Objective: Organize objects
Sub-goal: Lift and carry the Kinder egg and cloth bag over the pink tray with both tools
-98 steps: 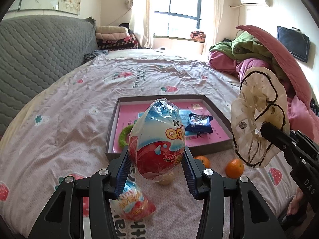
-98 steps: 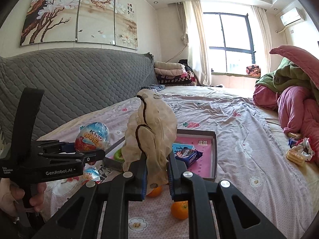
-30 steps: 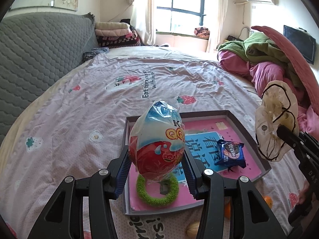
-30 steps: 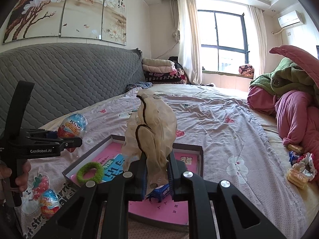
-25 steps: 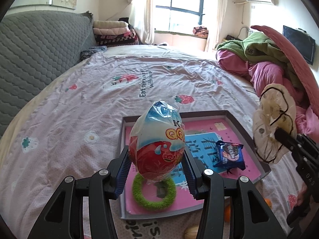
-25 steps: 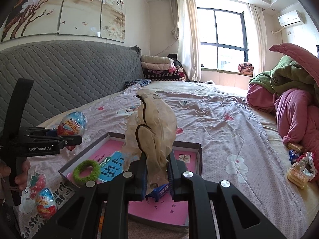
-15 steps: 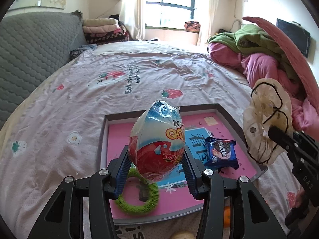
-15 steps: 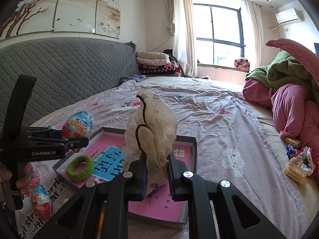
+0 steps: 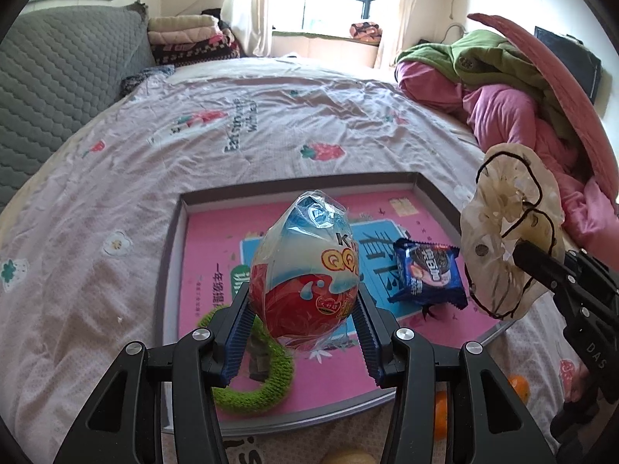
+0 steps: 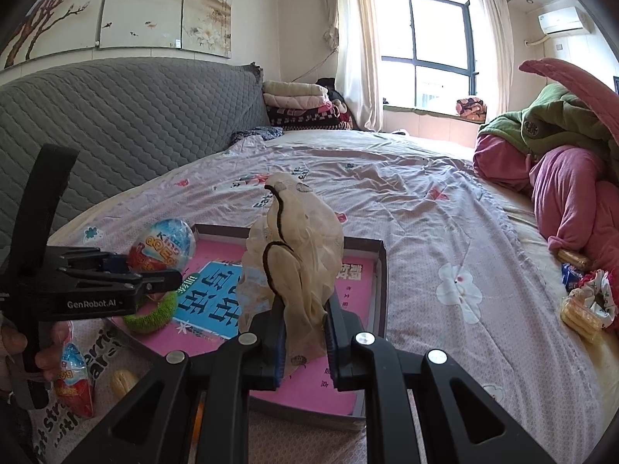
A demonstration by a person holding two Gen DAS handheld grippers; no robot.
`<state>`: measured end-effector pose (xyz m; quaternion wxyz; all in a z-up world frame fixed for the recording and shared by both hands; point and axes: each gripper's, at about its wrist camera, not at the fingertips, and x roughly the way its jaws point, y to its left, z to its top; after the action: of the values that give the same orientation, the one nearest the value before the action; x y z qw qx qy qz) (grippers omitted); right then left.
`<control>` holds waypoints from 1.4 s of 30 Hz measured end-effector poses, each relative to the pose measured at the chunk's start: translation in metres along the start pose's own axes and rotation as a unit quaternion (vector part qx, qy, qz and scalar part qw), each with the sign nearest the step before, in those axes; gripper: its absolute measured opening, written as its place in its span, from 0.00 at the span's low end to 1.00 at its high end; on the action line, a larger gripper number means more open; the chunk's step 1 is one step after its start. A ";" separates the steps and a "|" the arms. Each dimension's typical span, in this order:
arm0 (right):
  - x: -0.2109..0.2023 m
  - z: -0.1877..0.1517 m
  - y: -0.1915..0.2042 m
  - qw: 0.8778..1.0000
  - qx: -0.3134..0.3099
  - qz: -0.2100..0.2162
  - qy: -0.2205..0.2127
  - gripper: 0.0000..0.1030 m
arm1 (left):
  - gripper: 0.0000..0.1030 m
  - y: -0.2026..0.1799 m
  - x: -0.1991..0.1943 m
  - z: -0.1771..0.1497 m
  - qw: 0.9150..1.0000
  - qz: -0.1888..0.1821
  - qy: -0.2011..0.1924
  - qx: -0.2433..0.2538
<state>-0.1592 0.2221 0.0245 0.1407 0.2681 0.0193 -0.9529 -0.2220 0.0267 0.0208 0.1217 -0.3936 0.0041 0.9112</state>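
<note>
The left gripper [image 9: 303, 332] grasps a foil-wrapped surprise egg [image 9: 305, 266] between its blue pads, holding it above the near left part of a shallow pink-lined box [image 9: 172, 270] on the bed [image 9: 116, 154]. The right gripper [image 10: 303, 338] is clenched on a crumpled cream hair scrunchie [image 10: 298, 247] over the box's near right side. Inside lie a green loop [image 9: 255, 390] and a blue cookie packet [image 9: 429, 274]; a second egg [image 10: 75, 382] rests nearby outside.

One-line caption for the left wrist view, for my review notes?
Left gripper holds a wrapped chocolate egg over the pink tray, above a green ring and cookie packet.
</note>
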 end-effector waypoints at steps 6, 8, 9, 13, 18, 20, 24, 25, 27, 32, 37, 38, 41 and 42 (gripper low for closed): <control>0.007 -0.006 0.000 1.000 0.004 0.001 0.023 0.17 | 0.50 -0.004 0.006 -0.004 1.000 -0.003 0.012 0.008; 0.010 -0.008 -0.001 1.000 0.007 0.000 0.030 0.17 | 0.50 -0.005 0.008 -0.005 1.000 -0.001 0.016 0.010; 0.010 -0.009 -0.002 0.999 0.008 0.002 0.032 0.17 | 0.50 -0.006 0.009 -0.005 1.000 -0.001 0.016 0.011; 0.010 -0.009 -0.002 0.999 0.008 0.004 0.032 0.17 | 0.50 -0.005 0.009 -0.006 1.000 0.000 0.016 0.012; 0.012 -0.011 -0.001 0.999 0.006 0.007 0.038 0.17 | 0.50 -0.005 0.010 -0.008 1.000 0.008 0.018 0.020; 0.012 -0.011 -0.001 0.999 0.005 0.008 0.038 0.17 | 0.50 -0.005 0.012 -0.008 1.000 0.008 0.020 0.019; 0.013 -0.011 0.000 0.999 0.004 0.010 0.038 0.17 | 0.50 -0.007 0.014 -0.007 0.999 0.007 0.022 0.026; 0.013 -0.012 0.000 0.999 0.003 0.009 0.040 0.17 | 0.50 -0.008 0.015 -0.007 0.999 0.006 0.023 0.028; 0.016 -0.012 -0.001 0.999 0.003 0.008 0.046 0.17 | 0.50 -0.009 0.017 -0.007 0.999 0.004 0.026 0.031; 0.023 -0.017 0.002 0.997 -0.005 -0.001 0.071 0.18 | 0.50 -0.014 0.020 -0.009 0.999 0.000 0.032 0.040; 0.032 -0.025 -0.002 0.995 0.000 -0.011 0.100 0.18 | 0.50 -0.020 0.021 -0.012 0.998 0.002 0.029 0.054; 0.033 -0.026 -0.002 0.995 0.001 -0.014 0.103 0.18 | 0.50 -0.022 0.020 -0.013 0.998 0.003 0.026 0.060; 0.034 -0.029 -0.004 0.994 0.008 -0.014 0.108 0.18 | 0.50 -0.025 0.020 -0.013 0.997 -0.001 0.029 0.068; 0.034 -0.030 -0.004 0.994 0.007 -0.015 0.110 0.18 | 0.50 -0.026 0.021 -0.013 0.997 -0.002 0.031 0.069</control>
<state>-0.1733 0.2207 -0.0189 0.1211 0.3718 0.0318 -0.9198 -0.2204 0.0551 -0.0012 0.1499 -0.4118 0.0703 0.8961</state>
